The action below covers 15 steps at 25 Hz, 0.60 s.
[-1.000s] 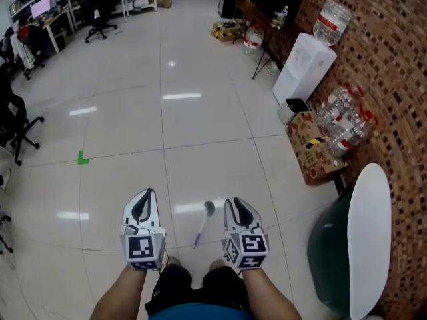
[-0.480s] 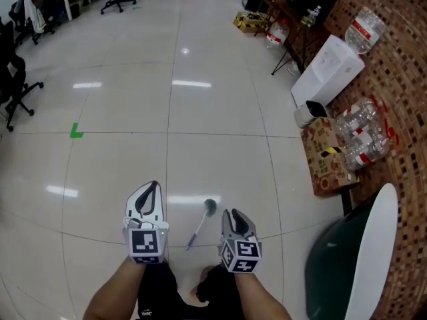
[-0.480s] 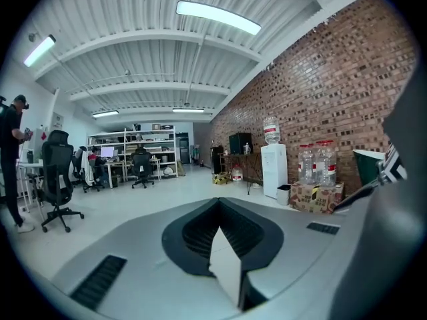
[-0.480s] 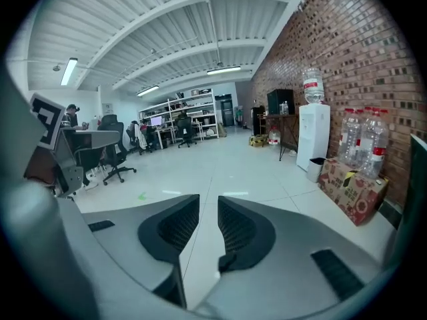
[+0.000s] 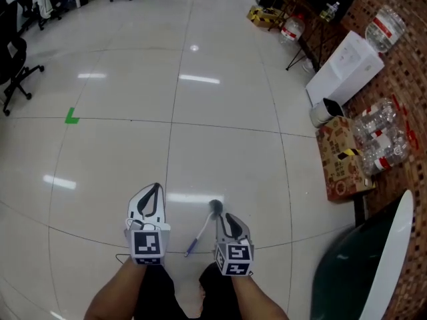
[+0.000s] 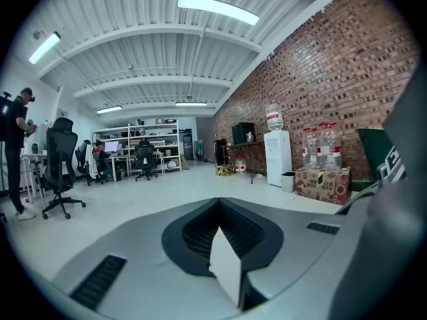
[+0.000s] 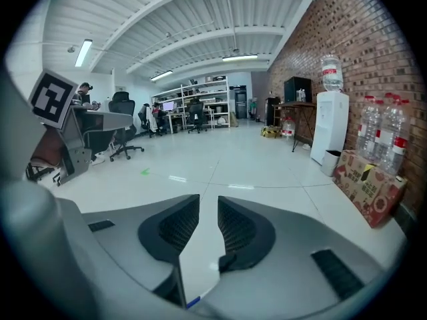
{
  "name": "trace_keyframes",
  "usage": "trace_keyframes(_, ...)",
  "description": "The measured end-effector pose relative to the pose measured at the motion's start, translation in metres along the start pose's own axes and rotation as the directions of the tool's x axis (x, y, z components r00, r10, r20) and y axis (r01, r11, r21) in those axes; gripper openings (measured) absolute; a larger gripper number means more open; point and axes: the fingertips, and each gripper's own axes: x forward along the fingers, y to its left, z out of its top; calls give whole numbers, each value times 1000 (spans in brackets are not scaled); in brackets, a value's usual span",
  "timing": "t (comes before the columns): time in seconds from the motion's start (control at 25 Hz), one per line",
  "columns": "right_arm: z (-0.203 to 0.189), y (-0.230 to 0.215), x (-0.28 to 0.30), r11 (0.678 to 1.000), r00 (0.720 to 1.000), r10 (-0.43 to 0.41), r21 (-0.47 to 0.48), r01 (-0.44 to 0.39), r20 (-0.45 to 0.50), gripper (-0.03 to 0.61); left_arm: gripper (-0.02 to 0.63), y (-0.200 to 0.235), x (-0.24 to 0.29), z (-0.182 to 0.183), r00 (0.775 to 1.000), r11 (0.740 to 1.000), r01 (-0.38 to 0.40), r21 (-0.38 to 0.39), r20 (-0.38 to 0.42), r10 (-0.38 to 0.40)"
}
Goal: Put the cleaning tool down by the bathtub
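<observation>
— Where's the cleaning tool (image 5: 202,229)?
— On the floor between my tongs, handle slanting toward me. Right gripper (image 5: 223,217) is just beside it, jaws apart, empty; left gripper (image 5: 154,187) is closed.

Glossy white tiled floor (image 5: 220,112) spreads out from the water dispenser (image 5: 343,62), which stands against a brick wall (image 5: 400,79). Just beside the dispenser sits a carton (image 5: 341,162) with bottles (image 5: 380,139). Far across from it are office chairs (image 5: 17,62) and shelves (image 6: 143,135). Tube lights (image 6: 217,9) cross the ribbed ceiling (image 6: 133,52).
</observation>
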Motion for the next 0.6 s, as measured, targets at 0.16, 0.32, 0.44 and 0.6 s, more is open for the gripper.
trace_keyframes(0.16, -32, -22, 31, 1000, 1000, -2, 12, 1, 8, 115, 5, -4, 19, -30, 1000, 1000, -16, 19, 27, 16)
trace_keyframes(0.32, -81, -26, 62, 1000, 1000, 7, 21, -7, 0, 115, 5, 2, 28, -73, 999, 998, -37, 52, 32, 35)
trace_keyframes(0.44, -120, -25, 81, 999, 999, 20, 32, -19, -26, 116, 5, 10, 28, -109, 998, 996, -59, 64, 2, 59)
trace_keyframes(0.6, -173, -23, 100, 999, 996, 11, 45, -7, -85, 117, 5, 14, 21, -156, 997, 995, -59, 78, -53, 64)
